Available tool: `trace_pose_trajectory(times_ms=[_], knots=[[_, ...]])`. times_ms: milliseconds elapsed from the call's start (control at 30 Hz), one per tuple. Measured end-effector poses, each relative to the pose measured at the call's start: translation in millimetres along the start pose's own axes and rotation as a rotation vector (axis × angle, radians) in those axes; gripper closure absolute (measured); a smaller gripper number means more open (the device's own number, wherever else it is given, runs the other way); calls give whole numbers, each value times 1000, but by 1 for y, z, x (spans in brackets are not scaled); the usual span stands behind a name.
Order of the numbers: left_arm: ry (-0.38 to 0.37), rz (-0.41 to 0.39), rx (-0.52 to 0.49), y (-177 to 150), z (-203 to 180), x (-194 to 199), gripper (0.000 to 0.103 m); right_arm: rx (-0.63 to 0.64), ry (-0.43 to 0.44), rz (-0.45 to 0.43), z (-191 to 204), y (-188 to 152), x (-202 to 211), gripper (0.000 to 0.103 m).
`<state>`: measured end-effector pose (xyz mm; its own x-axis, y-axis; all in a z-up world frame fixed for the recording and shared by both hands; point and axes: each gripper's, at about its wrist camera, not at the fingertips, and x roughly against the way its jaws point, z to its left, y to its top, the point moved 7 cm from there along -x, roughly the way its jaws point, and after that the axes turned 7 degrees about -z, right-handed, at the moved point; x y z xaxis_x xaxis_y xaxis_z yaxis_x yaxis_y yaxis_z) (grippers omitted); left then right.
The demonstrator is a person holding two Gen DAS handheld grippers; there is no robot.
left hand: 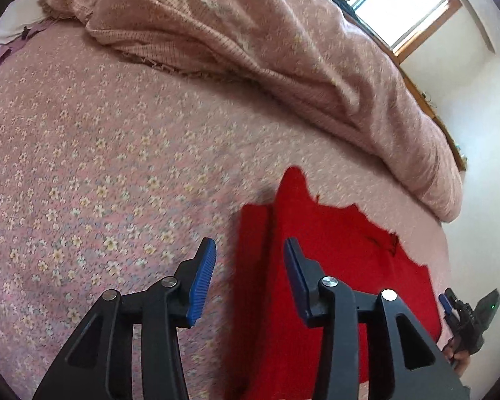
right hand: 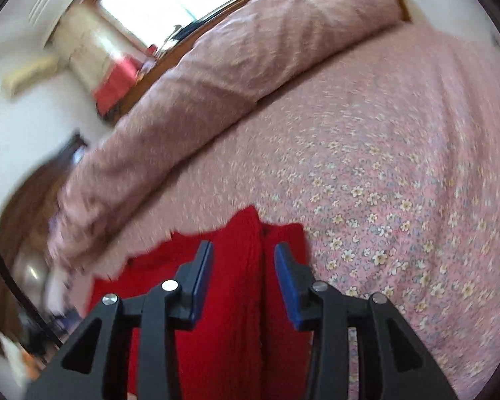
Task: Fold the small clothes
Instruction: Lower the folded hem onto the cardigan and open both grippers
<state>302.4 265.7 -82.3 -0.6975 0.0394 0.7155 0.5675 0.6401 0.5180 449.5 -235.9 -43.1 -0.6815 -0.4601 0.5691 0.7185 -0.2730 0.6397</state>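
While spread, both tongs over red garment

Rumpled pink quilt lies on floral bedsheet below window

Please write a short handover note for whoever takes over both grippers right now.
Left gripper: jaws open, holding nothing, above the left edge of the red garment.
Right gripper: jaws open, holding nothing, over the same garment.
The garment lies on the floral bedsheet, near the rumpled pink quilt.
Done: one long fold seems made; a lengthwise layered edge shows.
Left: probably the remaining folds, then smoothing. Both views are blurred, so check the garment's outline before gripping.
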Motion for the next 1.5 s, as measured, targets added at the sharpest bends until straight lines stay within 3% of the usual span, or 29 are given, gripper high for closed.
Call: trace_pose_trajectory(times_ms=[200,600,767,867,900,967,1000,1233,1500], knots=[[-23,-1,-46,-4,-17,0,67,245,-56,38,25,-15,-4,62],[8,81,-152,-23,-47,-31,67,219,-86,62,8,-14,-15,62],[7,57,-170,-24,-53,-35,68,293,-109,83,16,-21,-28,62],[25,37,-193,-25,-53,-35,86,356,-148,96,20,-25,-38,63],[33,33,-201,-24,-53,-35,93,366,-155,99,20,-25,-40,67],[28,18,-205,-24,-54,-34,95,378,-170,96,20,-24,-43,89],[24,14,-201,-23,-54,-33,97,378,-176,94,21,-23,-43,90],[-18,-6,-127,-15,-41,-21,99,439,-149,-14,42,-4,-31,91],[19,-2,-136,-16,-25,-20,98,455,-182,-97,43,9,-37,91]])
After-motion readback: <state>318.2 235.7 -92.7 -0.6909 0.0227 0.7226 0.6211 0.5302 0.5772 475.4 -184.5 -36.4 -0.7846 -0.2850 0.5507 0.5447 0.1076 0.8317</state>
